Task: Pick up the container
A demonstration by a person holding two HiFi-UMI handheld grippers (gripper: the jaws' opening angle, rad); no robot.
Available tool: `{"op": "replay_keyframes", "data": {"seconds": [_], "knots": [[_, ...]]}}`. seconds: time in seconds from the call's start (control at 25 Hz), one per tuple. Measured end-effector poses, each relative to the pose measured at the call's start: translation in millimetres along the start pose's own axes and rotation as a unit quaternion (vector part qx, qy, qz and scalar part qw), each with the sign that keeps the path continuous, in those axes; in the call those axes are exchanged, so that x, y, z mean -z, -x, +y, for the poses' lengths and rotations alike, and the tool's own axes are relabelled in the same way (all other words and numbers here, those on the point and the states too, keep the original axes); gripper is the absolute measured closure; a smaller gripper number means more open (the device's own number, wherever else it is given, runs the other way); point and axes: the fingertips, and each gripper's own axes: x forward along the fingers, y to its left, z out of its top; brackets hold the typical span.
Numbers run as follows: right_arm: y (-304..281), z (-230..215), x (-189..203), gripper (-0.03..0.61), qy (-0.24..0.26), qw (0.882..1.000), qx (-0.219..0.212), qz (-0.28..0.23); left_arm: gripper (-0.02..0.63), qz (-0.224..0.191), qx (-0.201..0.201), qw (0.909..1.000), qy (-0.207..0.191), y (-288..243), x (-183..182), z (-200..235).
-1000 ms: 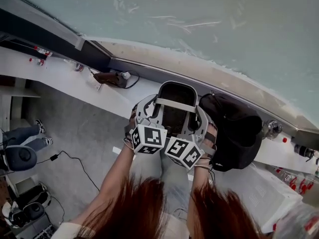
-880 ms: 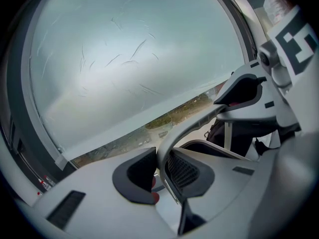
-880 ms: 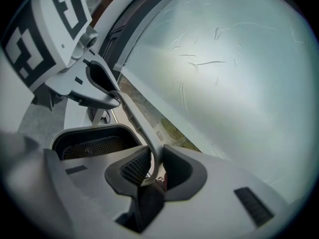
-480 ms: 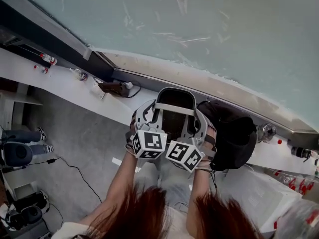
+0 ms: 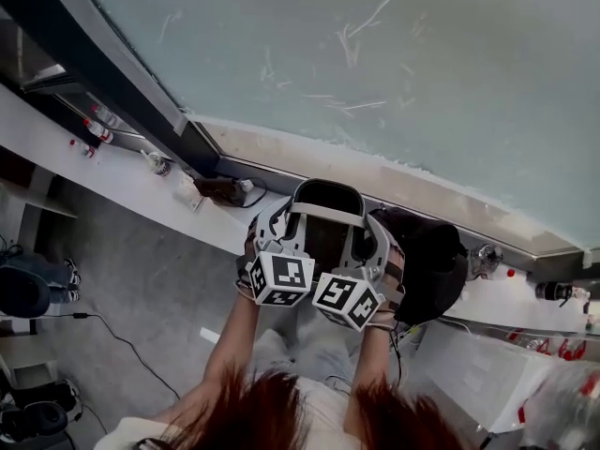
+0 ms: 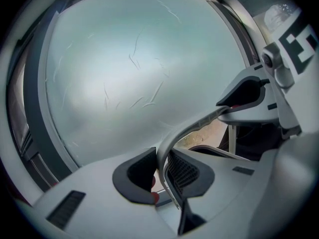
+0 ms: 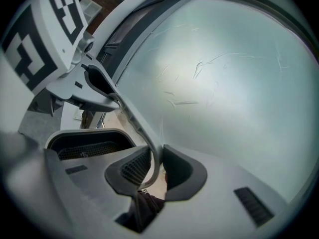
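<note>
The container (image 5: 326, 225) is a grey bin with a dark mesh inside and a pale arched handle (image 5: 327, 208) across its top. Both grippers hold that handle, one at each end. My left gripper (image 5: 275, 225) pinches the handle's left end; in the left gripper view its pads (image 6: 175, 169) press on the thin handle strip (image 6: 192, 126). My right gripper (image 5: 377, 239) pinches the right end; in the right gripper view its jaws (image 7: 155, 168) close on the strip (image 7: 130, 116) above the container's mouth (image 7: 89, 144). The container's underside is hidden.
A black bag (image 5: 434, 261) lies just right of the container on a long white ledge (image 5: 122, 178). Behind it stands a large pale scratched pane (image 5: 394, 73). Small bottles (image 5: 98, 129) and a brown object (image 5: 220, 188) rest on the ledge. Grey floor with cables (image 5: 122, 345) lies below left.
The view has swung so the pane fills more of the picture and the ledge sits lower. Both grippers keep the same hold on the handle; the container has barely moved between them.
</note>
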Motion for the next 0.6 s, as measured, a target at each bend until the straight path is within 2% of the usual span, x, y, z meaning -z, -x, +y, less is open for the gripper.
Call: {"op": "replay_keyframes", "data": {"seconds": [0.6], "knots": [[65.1,-6.3,-45.7,0.491,-0.013,0.999,0.044,-0.025,0.534,-0.047,-0.001,0.9989,-0.002,68.4,-33.3,26.1]]}}
